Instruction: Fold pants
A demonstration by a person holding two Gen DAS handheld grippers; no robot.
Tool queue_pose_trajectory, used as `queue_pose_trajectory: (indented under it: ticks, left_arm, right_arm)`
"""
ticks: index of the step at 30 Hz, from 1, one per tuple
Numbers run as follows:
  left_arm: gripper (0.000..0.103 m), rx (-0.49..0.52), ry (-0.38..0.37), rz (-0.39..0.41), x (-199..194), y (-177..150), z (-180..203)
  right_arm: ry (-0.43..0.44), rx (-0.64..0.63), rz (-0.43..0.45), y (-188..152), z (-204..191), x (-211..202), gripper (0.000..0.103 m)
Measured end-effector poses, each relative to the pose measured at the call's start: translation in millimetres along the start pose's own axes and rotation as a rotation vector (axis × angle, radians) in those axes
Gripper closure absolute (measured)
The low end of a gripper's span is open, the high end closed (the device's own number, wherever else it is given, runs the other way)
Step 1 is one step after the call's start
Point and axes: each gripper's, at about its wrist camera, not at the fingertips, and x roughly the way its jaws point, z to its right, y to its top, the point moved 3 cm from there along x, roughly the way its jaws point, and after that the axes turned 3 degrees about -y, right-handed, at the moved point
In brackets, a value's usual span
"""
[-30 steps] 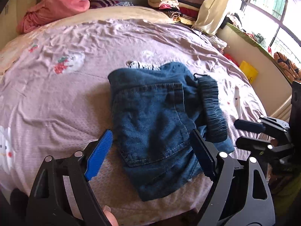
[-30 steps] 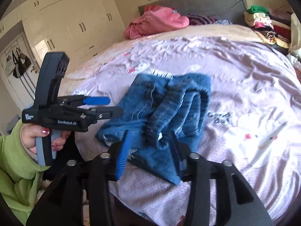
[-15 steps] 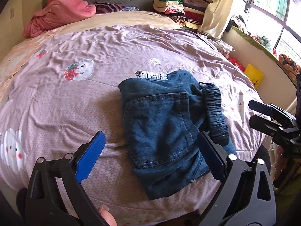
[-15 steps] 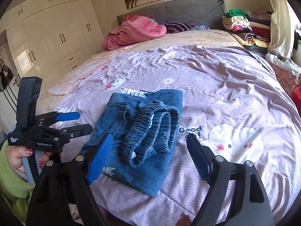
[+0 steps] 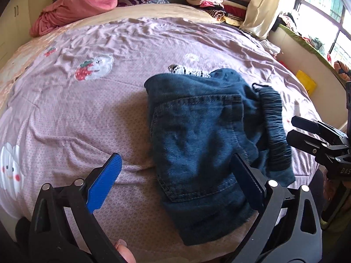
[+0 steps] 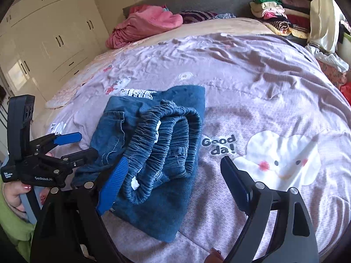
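Blue denim pants [image 5: 197, 135] lie folded into a small bundle on the mauve bed sheet [image 5: 87, 114], near its front edge. Their gathered elastic waistband [image 6: 164, 135] is doubled over on top, at the bundle's right side in the left wrist view. My left gripper [image 5: 175, 162] stands open just above the bundle's near left part, one pad over the sheet and one over the denim. My right gripper [image 6: 173, 162] has its jaws opening; the waistband's near end lies below them, and no pad presses on it. Each gripper also appears in the other's view: left gripper [image 6: 86, 145], right gripper [image 5: 291, 128].
A pink blanket heap [image 5: 74, 6] and a stack of folded clothes [image 5: 217, 0] sit by the grey headboard. White wardrobes [image 6: 50, 39] line the left wall, a window [image 5: 324, 11] the right. A hand and green sleeve [image 6: 13, 214] hold the left gripper.
The right gripper's jaws, narrow around the waistband a second ago, have spread wide and drawn back from it. The left jaws have widened a little. The pants stay where they were.
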Motion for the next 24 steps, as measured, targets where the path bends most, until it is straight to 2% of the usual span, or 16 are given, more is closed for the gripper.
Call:
queue_pose_trajectory:
  ticks: [8,18,20,24]
  left_arm:
    - [0.010,-0.008,-0.007,-0.019,16,-2,-3]
    - [0.010,-0.042,-0.053,-0.017,27,-2,-6]
    - [0.010,-0.045,-0.064,-0.012,28,-1,-6]
    - [0.011,-0.051,-0.095,-0.012,31,2,-3]
  right_arm:
    - [0.040,0.028,-0.018,3,4,18,0.018]
    - [0.110,0.091,-0.048,3,11,33,0.019]
    - [0.125,0.088,-0.049,5,9,34,0.024]
    - [0.155,0.079,-0.069,10,3,44,0.025]
